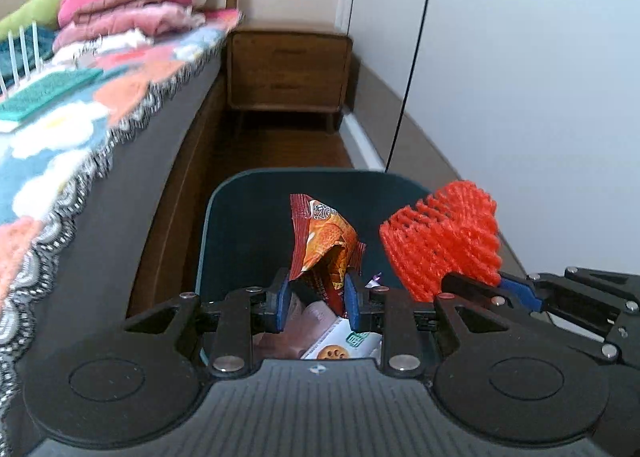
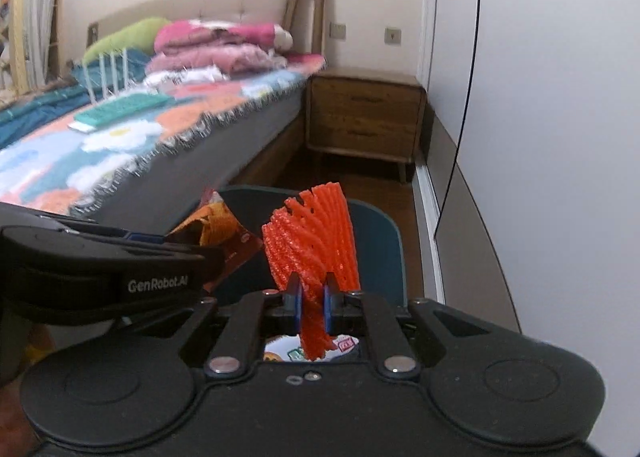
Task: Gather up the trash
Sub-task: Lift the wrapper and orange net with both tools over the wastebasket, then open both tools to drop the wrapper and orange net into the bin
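Note:
My left gripper [image 1: 318, 299] is shut on a crumpled orange and red snack wrapper [image 1: 326, 241], held over the open dark teal trash bin [image 1: 240, 225]. My right gripper [image 2: 311, 303] is shut on a red foam fruit net [image 2: 316, 241], also above the trash bin [image 2: 380, 241]. In the left wrist view the foam net [image 1: 440, 241] and right gripper [image 1: 500, 293] sit at the right, beside the bin's rim. In the right wrist view the left gripper's body crosses the left side, with the wrapper [image 2: 216, 223] sticking out behind it. Several wrappers [image 1: 336, 345] lie inside the bin.
A bed with a flowered blanket [image 1: 60, 129] and folded pink bedding [image 1: 132, 13] runs along the left. A wooden nightstand [image 1: 288, 69] stands at the far end of a narrow wooden floor strip. White wardrobe doors [image 1: 520, 77] close off the right side.

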Available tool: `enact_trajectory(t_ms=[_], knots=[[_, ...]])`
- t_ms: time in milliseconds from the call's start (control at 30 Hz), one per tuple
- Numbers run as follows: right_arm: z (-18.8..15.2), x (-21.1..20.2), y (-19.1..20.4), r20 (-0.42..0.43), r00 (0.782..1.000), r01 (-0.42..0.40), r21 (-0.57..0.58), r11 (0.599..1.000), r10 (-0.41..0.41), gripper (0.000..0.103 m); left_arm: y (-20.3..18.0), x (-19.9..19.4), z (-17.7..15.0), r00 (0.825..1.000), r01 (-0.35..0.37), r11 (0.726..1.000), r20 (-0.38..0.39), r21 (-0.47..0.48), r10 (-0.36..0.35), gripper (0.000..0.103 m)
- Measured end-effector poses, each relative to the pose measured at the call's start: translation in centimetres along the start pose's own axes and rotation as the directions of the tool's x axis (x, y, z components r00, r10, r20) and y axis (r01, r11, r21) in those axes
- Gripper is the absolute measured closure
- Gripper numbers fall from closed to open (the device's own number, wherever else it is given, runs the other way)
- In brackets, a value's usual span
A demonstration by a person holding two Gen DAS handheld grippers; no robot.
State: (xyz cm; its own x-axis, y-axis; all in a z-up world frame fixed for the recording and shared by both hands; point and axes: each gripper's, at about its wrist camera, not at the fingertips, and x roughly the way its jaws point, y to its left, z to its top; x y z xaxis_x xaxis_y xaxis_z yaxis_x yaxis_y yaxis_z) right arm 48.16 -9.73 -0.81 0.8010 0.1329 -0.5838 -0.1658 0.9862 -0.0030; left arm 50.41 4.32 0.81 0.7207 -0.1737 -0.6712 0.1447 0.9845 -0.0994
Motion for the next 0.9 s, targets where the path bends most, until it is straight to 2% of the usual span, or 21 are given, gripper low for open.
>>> enact_trajectory(t_ms=[233, 367, 433, 567, 667, 767, 833, 867, 900], knots=[[-0.5, 3.8, 0.1, -0.118, 0.993, 0.016, -0.033, 0.999, -0.02, 0.094, 1.0, 4.4, 0.5, 0.994, -0.033, 0.999, -0.106, -0.005, 0.032, 0.076], [-1.0, 4.9, 0.5, -0.174, 0.985, 0.003, -0.065, 0.998, -0.015, 0.093, 0.8, 6.7, 0.6, 0.98, -0.059, 0.998, -0.191, 0.021, 0.062, 0.076], [-1.2, 5.2, 0.7, -0.183, 0.982, 0.018, -0.09, 0.996, -0.034, 0.087, 0.5, 7.2, 0.5, 0.974, -0.073, 0.996, -0.21, 0.045, 0.081, 0.076], [-1.2, 5.3, 0.7, -0.188, 0.982, -0.004, -0.093, 0.996, -0.014, 0.084, 0.1, 7.9, 0.4, 0.966, -0.076, 0.995, -0.244, 0.071, 0.091, 0.076], [-1.2, 5.1, 0.8, -0.19, 0.982, -0.017, -0.091, 0.996, -0.001, 0.078, 0.0, 8.2, 0.3, 0.963, -0.077, 0.994, -0.254, 0.077, 0.094, 0.076], [-1.2, 4.7, 0.7, -0.184, 0.983, -0.019, -0.09, 0.996, 0.003, 0.067, -0.1, 8.1, 0.2, 0.964, -0.069, 0.994, -0.251, 0.08, 0.087, 0.075], [-1.0, 4.5, 0.5, -0.175, 0.984, -0.023, -0.082, 0.996, 0.008, 0.056, 0.0, 8.3, 0.4, 0.963, -0.057, 0.995, -0.258, 0.079, 0.076, 0.071], [-1.0, 4.3, 0.4, -0.172, 0.985, -0.022, -0.082, 0.996, 0.008, 0.054, 0.0, 8.3, 0.3, 0.962, -0.054, 0.996, -0.265, 0.074, 0.072, 0.068], [-1.0, 4.1, 0.3, -0.167, 0.986, -0.02, -0.082, 0.996, 0.006, 0.051, 0.0, 8.1, 0.3, 0.963, -0.04, 0.997, -0.264, 0.069, 0.057, 0.061]])
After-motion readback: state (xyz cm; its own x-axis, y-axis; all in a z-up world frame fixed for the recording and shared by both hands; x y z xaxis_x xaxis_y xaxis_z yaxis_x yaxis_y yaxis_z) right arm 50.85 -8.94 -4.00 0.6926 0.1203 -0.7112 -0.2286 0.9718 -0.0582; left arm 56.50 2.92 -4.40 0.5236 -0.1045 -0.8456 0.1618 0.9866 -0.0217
